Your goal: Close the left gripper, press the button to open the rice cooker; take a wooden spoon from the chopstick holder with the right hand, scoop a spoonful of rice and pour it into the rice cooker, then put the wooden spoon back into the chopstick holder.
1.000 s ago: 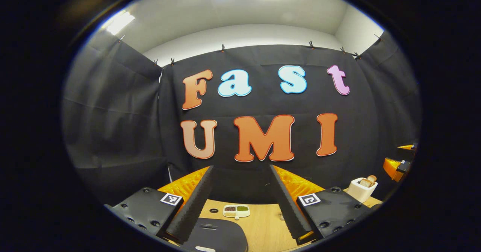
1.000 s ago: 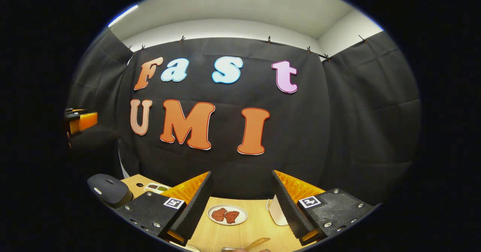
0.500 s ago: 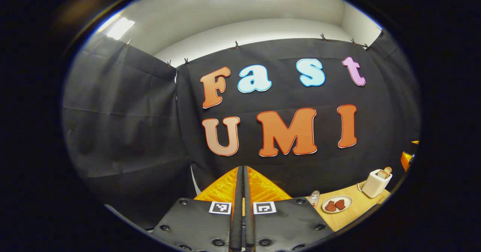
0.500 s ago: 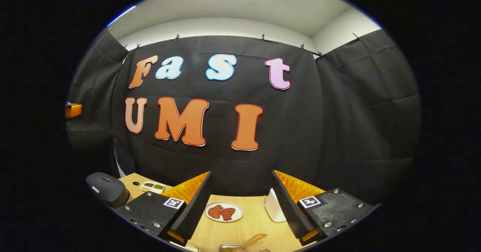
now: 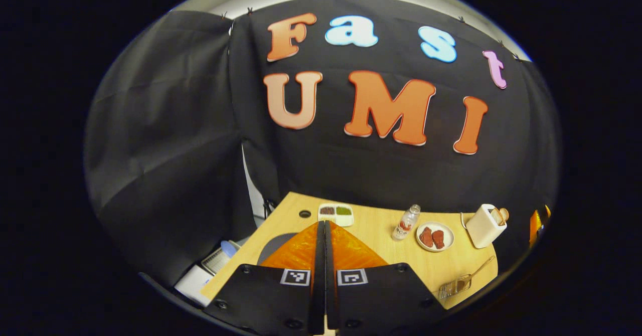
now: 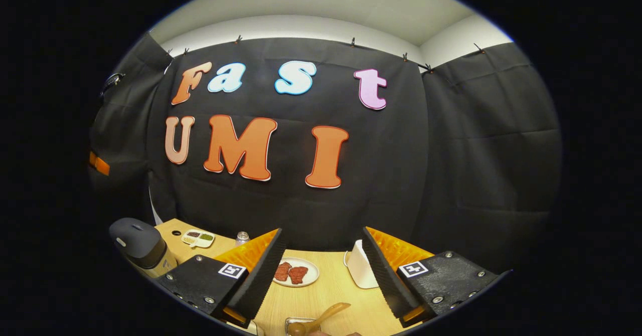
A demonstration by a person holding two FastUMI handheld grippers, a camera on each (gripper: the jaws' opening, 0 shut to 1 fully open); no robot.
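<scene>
The left gripper (image 5: 323, 235), its fingers pressed together with nothing between them, tilts down over the wooden table (image 5: 371, 225), where the dark rice cooker (image 5: 273, 243) lies just under and slightly left of its tips. In the right gripper view the cooker (image 6: 138, 243) stands at the far left of the table, lid down. The right gripper (image 6: 323, 266) hangs wide and empty above a wooden spoon (image 6: 321, 318) angled toward it.
</scene>
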